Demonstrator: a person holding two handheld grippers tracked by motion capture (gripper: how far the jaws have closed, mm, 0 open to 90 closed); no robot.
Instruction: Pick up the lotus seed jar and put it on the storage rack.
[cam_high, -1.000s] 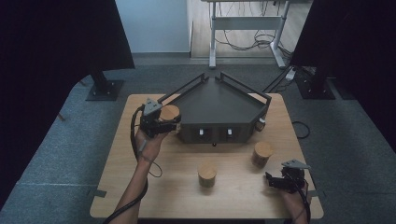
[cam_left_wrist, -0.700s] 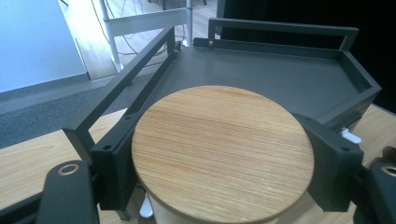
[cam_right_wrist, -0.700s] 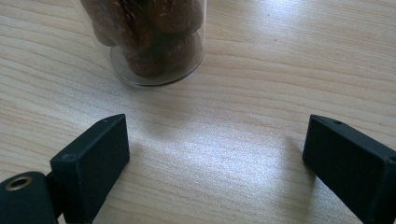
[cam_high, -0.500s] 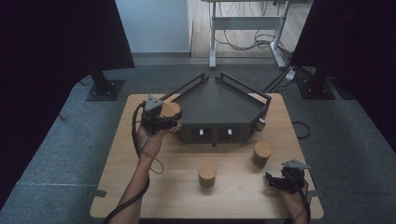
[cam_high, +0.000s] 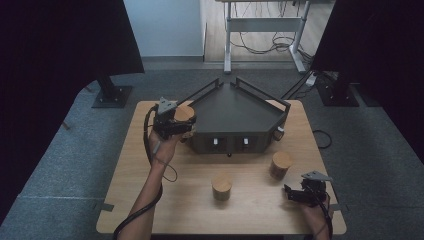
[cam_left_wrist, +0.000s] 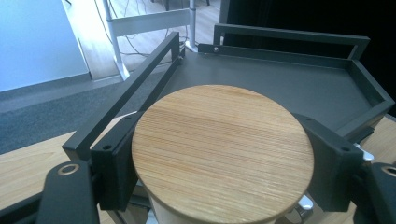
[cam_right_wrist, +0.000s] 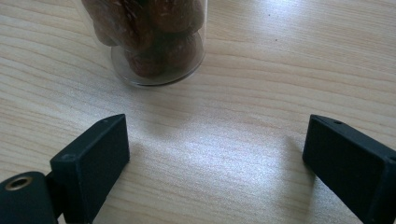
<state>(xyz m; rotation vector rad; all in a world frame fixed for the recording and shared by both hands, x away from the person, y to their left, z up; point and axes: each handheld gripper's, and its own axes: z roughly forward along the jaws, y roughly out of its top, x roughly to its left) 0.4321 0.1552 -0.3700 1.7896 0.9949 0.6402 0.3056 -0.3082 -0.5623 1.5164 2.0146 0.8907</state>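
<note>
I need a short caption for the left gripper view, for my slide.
Left gripper clamping a wooden-lidded jar beside the dark tray.

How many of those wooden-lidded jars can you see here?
3. One jar is clamped in the left gripper beside the dark tray; a second stands mid-table; a third stands near the right gripper. None seems hidden.

- A wooden tabletop (cam_high: 130, 165) on grey carpet (cam_high: 60, 165).
- Two wood-lidded jars stand apart on it: one near the middle (cam_high: 221, 186), one further right (cam_high: 280, 164).
- Behind, a metal desk frame (cam_high: 265, 25) with trailing cables (cam_high: 260, 47), flanked by black curtains (cam_high: 60, 45).
</note>
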